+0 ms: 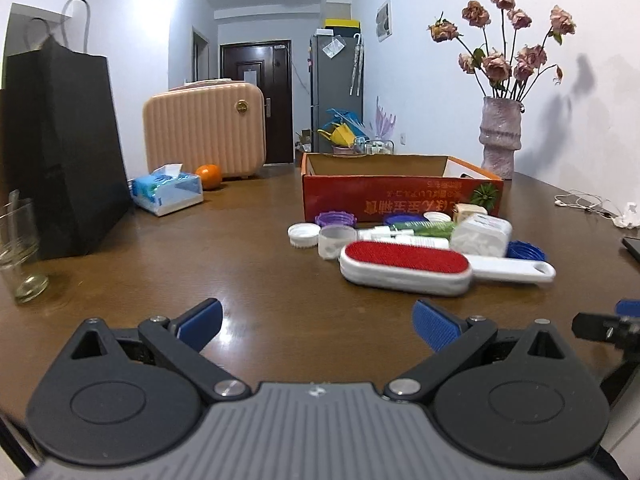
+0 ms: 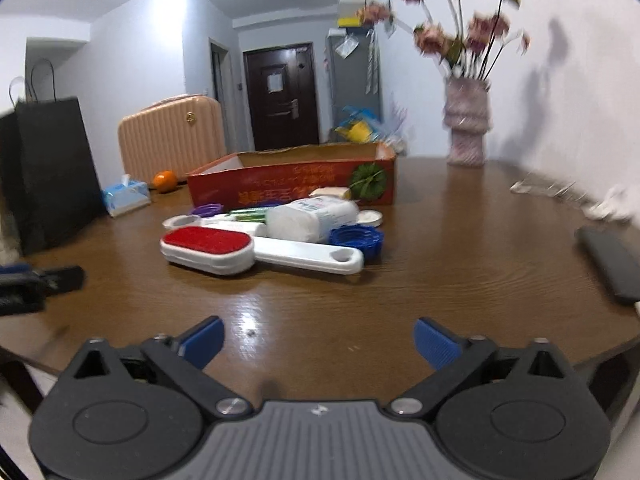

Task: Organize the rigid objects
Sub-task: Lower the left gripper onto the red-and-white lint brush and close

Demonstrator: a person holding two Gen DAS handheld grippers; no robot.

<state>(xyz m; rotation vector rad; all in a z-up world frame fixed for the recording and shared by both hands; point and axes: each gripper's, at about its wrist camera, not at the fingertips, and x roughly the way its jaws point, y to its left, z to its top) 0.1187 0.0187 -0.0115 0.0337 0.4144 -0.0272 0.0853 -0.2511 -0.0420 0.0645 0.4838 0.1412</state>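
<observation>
Left wrist view: the left tongs (image 1: pixel 317 325) hover low over the brown bench (image 1: pixel 248 264) with the blue pads spread wide apart and nothing between them. Ahead and to the right lies a loose cluster of small items. Nearest is a lint brush (image 1: pixel 404 266) with a red pad and a white handle pointing right. Behind it sit a clear cotton-swab box (image 1: pixel 482 236), a white cap (image 1: pixel 302 235), a purple cap (image 1: pixel 335 219), a blue cap (image 1: pixel 526 250) and a green tube (image 1: pixel 432 229). Just behind the cluster stands an open red cardboard box (image 1: pixel 400 196); its inside is not visible from this angle. A vase of dried flowers (image 1: pixel 501 136) stands at the far right, beside the wall. On the left are a black paper bag (image 1: pixel 60 152), a drinking glass (image 1: pixel 20 252), a tissue pack (image 1: pixel 167 190), an orange (image 1: pixel 208 176) and a pink case (image 1: pixel 205 128).

Right wrist view: the right tongs (image 2: pixel 319 342) are likewise spread apart and empty, low over the bench near its front edge. The brush lies ahead and to the left, well apart from the pads. A dark flat object (image 2: pixel 610 264) lies at the right edge
</observation>
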